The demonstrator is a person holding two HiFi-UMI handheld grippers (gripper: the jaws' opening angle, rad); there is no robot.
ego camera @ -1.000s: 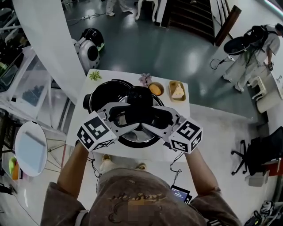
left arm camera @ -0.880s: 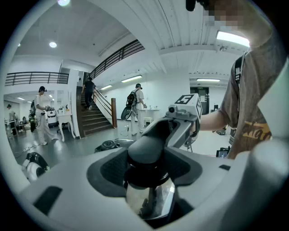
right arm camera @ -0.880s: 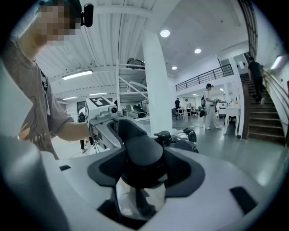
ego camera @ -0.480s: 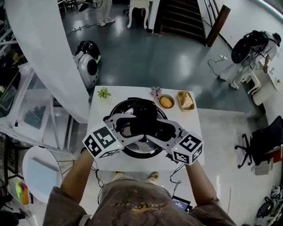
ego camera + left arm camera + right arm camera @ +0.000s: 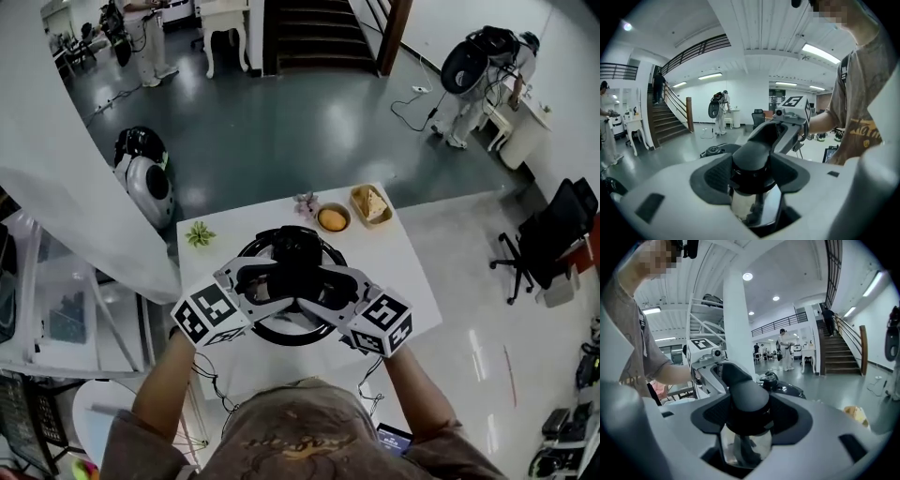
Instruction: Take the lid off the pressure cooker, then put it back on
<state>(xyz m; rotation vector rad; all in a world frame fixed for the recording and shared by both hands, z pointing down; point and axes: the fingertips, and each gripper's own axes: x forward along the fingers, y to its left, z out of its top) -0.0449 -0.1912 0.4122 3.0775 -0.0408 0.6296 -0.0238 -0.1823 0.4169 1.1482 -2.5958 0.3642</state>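
Note:
The black pressure cooker (image 5: 281,335) stands on a small white table (image 5: 412,281). Its lid has a black handle (image 5: 296,246) across the top. My left gripper (image 5: 265,279) and right gripper (image 5: 328,287) come at the handle from opposite sides, and each is shut on one end. In the left gripper view, the dark pads of the left gripper (image 5: 752,171) press on the handle (image 5: 754,152), with shiny lid metal below and the right gripper opposite. The right gripper (image 5: 745,413) shows the same hold on the handle (image 5: 747,397). Whether the lid rests on the pot or is lifted, I cannot tell.
Behind the cooker stand a bowl with an orange item (image 5: 331,219), a basket with a pale item (image 5: 370,202), a purple flower (image 5: 305,200) and a small green plant (image 5: 199,234). A white and black machine (image 5: 141,173) sits on the floor; an office chair (image 5: 553,244) is at the right.
Both grippers, still closed on the handle, have swung round together relative to the table. The head view has shifted and turned, so the table now lies askew and smaller.

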